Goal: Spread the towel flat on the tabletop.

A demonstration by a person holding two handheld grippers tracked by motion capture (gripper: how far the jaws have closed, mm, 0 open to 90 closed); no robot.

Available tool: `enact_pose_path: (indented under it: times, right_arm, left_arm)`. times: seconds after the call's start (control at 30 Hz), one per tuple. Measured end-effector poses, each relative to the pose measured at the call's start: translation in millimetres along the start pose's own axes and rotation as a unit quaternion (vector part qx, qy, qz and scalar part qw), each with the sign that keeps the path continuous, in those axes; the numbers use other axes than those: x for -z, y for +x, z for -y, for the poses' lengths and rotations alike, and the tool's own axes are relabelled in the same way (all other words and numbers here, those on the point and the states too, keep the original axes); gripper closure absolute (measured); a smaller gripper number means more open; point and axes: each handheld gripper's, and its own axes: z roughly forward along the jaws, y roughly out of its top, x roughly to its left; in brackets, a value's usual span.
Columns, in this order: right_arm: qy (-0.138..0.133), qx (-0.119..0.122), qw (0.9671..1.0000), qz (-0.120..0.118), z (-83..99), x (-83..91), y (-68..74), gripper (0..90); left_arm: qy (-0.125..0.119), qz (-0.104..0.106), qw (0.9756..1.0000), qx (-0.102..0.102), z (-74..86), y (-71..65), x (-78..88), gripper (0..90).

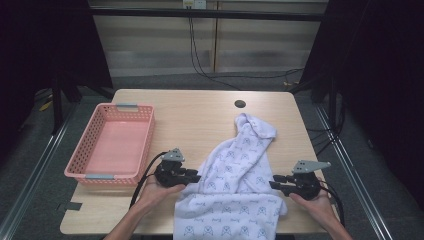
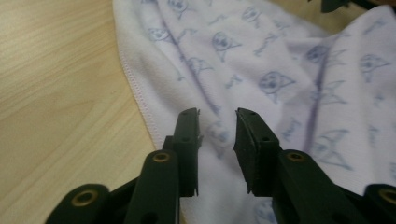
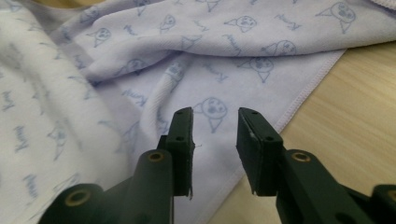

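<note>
Nearest the camera, a white towel (image 1: 235, 185) with a small blue print lies rumpled on the tabletop (image 1: 200, 115). Its wide end hangs at the near edge and a narrow tail runs toward the far side, likely so both near corners can be reached. A pink basket (image 1: 112, 145) waits at the left, probably for the towel once folded. The left gripper (image 1: 192, 176) and right gripper (image 1: 276, 181) flank the cloth, fingers (image 2: 187, 135) parted narrowly over its edges, pinching nothing.
</note>
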Motion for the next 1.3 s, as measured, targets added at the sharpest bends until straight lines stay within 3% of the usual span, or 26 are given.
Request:
enact_pose_path:
  times: [0.07, 0.17, 0.2, 0.27, 0.3, 0.37, 0.43, 0.5, 0.53, 0.57, 0.6, 0.63, 0.7, 0.8, 0.9, 0.93, 1.0, 1.07, 1.17, 1.3]
  right_arm:
    - [0.006, 0.003, 1.0000, 0.006, -2.4, -7.0, -3.8, 59.1]
    - [0.012, 0.002, 0.9998, 0.018, -6.2, -17.9, -10.5, 54.5]
    - [0.014, 0.004, 0.9997, 0.019, -7.1, -21.6, -12.6, 53.5]
    - [0.017, 0.003, 0.9997, 0.019, -8.6, -28.1, -15.7, 50.9]
    - [0.019, 0.002, 0.9997, 0.018, -9.1, -30.8, -16.6, 50.5]
    - [0.023, 0.004, 0.9995, 0.021, -9.3, -34.1, -15.8, 49.0]
    - [0.033, 0.015, 0.9990, 0.025, -6.7, -38.1, -14.1, 48.7]
    - [0.033, 0.027, 0.9985, 0.035, -5.0, -39.1, -11.2, 50.9]
    - [0.034, 0.034, 0.9981, 0.039, -4.9, -39.1, -9.7, 54.3]
    - [0.033, 0.036, 0.9981, 0.038, -4.3, -38.8, -7.7, 58.5]
    - [0.033, 0.036, 0.9980, 0.040, -3.9, -38.3, -6.5, 63.5]
    - [0.033, 0.036, 0.9981, 0.037, -3.5, -37.3, -4.9, 71.5]
    - [0.040, 0.033, 0.9982, 0.032, -1.8, -33.5, -3.1, 84.6]
    - [0.045, 0.020, 0.9982, 0.033, 1.1, -26.4, -8.0, 87.2]
    - [0.012, -0.017, 0.9992, 0.034, -1.2, -14.5, -21.6, 87.4]
    - [0.001, -0.020, 0.9990, 0.041, -4.0, -9.8, -25.1, 87.4]
    - [-0.020, -0.034, 0.9981, 0.047, -8.7, -1.7, -31.3, 87.5]
    - [-0.033, -0.033, 0.9975, 0.053, -12.7, 4.8, -35.6, 87.4]
    - [-0.061, -0.041, 0.9956, 0.058, -19.0, 14.3, -40.6, 87.4]
    - [-0.073, -0.044, 0.9941, 0.067, -28.7, 15.6, -46.2, 87.3]
  left_arm:
    - [0.008, -0.016, 0.9998, -0.006, -3.9, 3.3, -8.3, 61.9]
    - [-0.012, -0.025, 0.9996, 0.006, -7.0, 8.7, -12.1, 56.1]
    - [-0.008, -0.028, 0.9996, 0.002, -8.1, 10.7, -12.7, 57.4]
    - [-0.020, -0.026, 0.9993, 0.020, -9.6, 14.9, -14.8, 57.1]
    - [-0.022, -0.022, 0.9994, 0.018, -10.0, 15.4, -16.5, 57.4]
    - [-0.005, -0.036, 0.9993, 0.003, -11.1, 13.7, -22.2, 57.5]
    - [-0.001, -0.031, 0.9995, 0.000, -10.7, 12.7, -28.3, 56.4]
    - [0.015, -0.042, 0.9988, -0.019, -10.6, 7.9, -35.3, 55.3]
    - [0.016, -0.040, 0.9988, -0.025, -10.2, 4.5, -37.2, 59.6]
    - [0.021, -0.037, 0.9982, -0.042, -9.4, 1.6, -37.3, 73.5]
    - [0.017, -0.048, 0.9971, -0.057, -7.9, -5.5, -38.7, 83.2]
    - [0.017, -0.062, 0.9960, -0.062, -7.1, -10.6, -38.5, 84.7]
    - [0.022, -0.059, 0.9968, -0.050, -6.3, -10.6, -35.1, 86.7]
    - [0.010, -0.050, 0.9986, -0.015, -2.3, -1.0, -26.0, 87.5]
    - [-0.033, -0.050, 0.9981, 0.015, -5.1, 7.6, -8.8, 87.8]
    - [-0.046, -0.057, 0.9972, 0.016, -6.6, 9.9, -2.6, 87.8]
    - [-0.077, -0.050, 0.9949, 0.041, -7.9, 14.2, 7.4, 87.8]
    - [-0.088, -0.065, 0.9936, 0.026, -11.5, 13.2, 17.7, 87.8]
    - [-0.114, -0.067, 0.9908, 0.031, -12.8, 14.3, 29.5, 87.8]
    - [-0.126, -0.082, 0.9879, 0.037, -14.1, 18.7, 42.9, 87.8]
